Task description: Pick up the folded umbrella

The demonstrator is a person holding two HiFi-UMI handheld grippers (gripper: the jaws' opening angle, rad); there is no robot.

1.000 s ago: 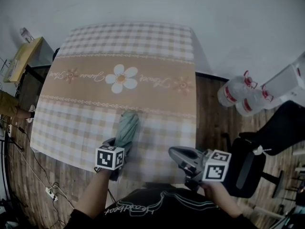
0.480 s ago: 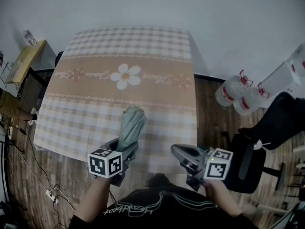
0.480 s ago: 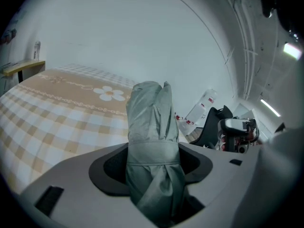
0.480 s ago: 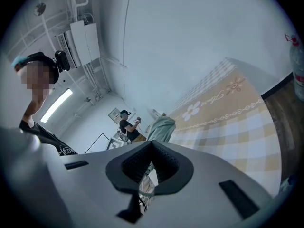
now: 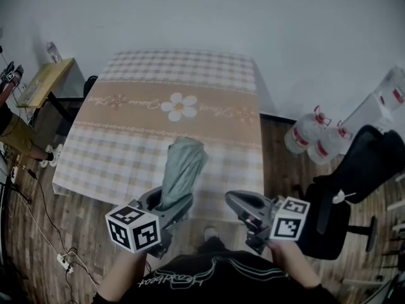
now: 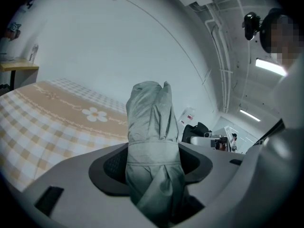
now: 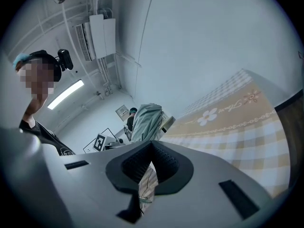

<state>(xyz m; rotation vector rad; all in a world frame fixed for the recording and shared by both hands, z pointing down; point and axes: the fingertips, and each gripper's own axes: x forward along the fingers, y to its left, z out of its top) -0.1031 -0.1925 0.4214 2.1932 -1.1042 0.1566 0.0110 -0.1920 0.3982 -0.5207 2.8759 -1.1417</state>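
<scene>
Left gripper view: left gripper (image 6: pixel 153 167) jaws clamped on folded umbrella (image 6: pixel 149 118), canopy end pointing up, apparently clear of counter (image 5: pixel 114 151). Right gripper (image 7: pixel 151 148) jaws together, empty. Judged: lift under way; next calls for steady clamp, no slippage.

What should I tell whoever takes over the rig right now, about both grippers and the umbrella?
Left gripper: shut on the folded umbrella, gripped near one end, the rest sticking out past the jaws.
Right gripper: shut, nothing between the jaws, held beside the person near the table's front edge.
Umbrella: appears lifted off the checked tablecloth, tilted up over the table's near edge.
Done: grasp and lift, as far as can be seen.
Left: hold it steady and confirm it is fully clear of the table.
</scene>
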